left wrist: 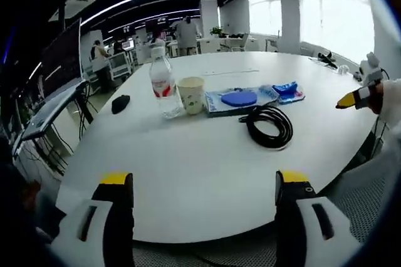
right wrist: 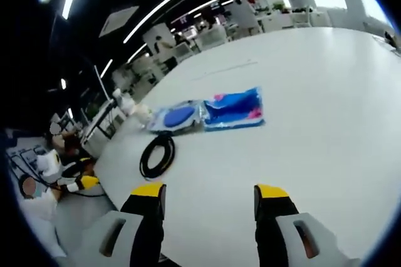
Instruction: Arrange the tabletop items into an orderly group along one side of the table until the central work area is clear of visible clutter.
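Black cable (left wrist: 269, 126) is floppy, may uncoil or snag the cup (left wrist: 190, 94) and bottle (left wrist: 162, 85); left gripper (left wrist: 203, 185) and right gripper (right wrist: 210, 195) both wide, empty.

My table (left wrist: 207, 167): smooth white top, faint sheen. Bottle (left wrist: 162, 85): clear glossy plastic. Cup (left wrist: 191, 94): matt paper. Cable coil (left wrist: 269, 126): black, rubbery, slightly shiny. Blue packets (right wrist: 233, 108): glossy plastic wrap. My jaw tips: yellow, matt

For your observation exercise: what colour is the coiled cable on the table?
Black; the coiled cable shows best in the left gripper view.
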Action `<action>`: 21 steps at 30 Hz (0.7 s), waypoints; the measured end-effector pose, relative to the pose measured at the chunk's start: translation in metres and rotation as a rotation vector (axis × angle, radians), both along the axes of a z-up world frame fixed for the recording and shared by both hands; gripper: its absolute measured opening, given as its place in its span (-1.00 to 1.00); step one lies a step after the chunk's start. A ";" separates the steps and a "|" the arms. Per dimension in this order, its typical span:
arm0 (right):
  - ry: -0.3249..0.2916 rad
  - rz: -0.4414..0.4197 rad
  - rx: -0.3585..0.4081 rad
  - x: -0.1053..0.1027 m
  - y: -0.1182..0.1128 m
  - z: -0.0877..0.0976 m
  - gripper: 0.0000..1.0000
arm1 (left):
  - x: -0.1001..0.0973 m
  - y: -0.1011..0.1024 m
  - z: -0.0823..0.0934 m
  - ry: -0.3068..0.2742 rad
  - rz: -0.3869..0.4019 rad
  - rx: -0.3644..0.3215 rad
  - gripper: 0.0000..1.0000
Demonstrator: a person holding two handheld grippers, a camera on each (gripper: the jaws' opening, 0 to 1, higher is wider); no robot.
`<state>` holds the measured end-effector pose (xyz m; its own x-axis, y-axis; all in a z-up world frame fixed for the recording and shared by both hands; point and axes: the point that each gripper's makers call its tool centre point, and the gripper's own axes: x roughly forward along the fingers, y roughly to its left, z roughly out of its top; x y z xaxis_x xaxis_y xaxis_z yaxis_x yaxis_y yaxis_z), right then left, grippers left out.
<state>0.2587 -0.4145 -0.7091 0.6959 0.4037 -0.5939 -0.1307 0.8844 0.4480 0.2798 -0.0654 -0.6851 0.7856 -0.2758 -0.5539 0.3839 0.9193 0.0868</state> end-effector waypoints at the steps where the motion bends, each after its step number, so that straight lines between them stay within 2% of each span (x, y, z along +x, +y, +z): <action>1: 0.002 0.004 0.001 -0.001 0.003 -0.001 0.15 | 0.001 0.001 0.002 -0.009 0.005 -0.009 0.99; 7: 0.008 0.047 -0.006 -0.010 0.014 -0.003 0.15 | 0.003 0.002 0.007 -0.024 0.032 -0.053 1.00; 11: 0.009 0.055 -0.006 -0.012 0.014 -0.005 0.15 | 0.006 0.006 0.009 -0.015 0.088 -0.131 0.97; 15: 0.010 0.073 -0.010 -0.014 0.020 -0.006 0.14 | 0.005 0.008 0.005 -0.004 0.088 -0.098 0.99; 21: -0.001 0.139 -0.025 -0.012 0.037 -0.003 0.17 | 0.002 0.008 0.000 0.016 0.075 -0.068 0.89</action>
<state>0.2464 -0.3775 -0.7123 0.6347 0.4813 -0.6045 -0.2535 0.8687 0.4255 0.2820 -0.0573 -0.6855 0.7964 -0.2536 -0.5490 0.3143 0.9492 0.0175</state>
